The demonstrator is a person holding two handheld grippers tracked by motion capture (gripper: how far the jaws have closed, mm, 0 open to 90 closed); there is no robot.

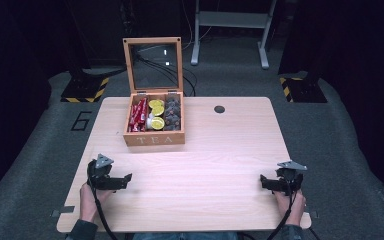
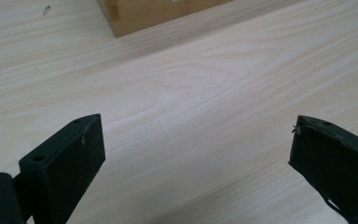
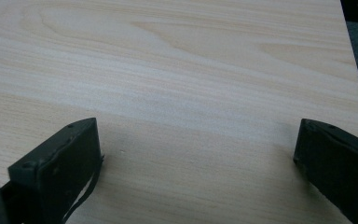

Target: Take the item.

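Two grippers, left (image 1: 125, 178) and right (image 1: 263, 181), are resting spread, empty; reaching carelessly risks knocking tea box (image 1: 154, 139).

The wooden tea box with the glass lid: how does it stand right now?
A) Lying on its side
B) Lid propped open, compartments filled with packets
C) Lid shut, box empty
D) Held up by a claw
B: the wooden tea box with the glass lid sits on the pale wooden table with its lid upright, and red, yellow and grey packets fill its compartments.
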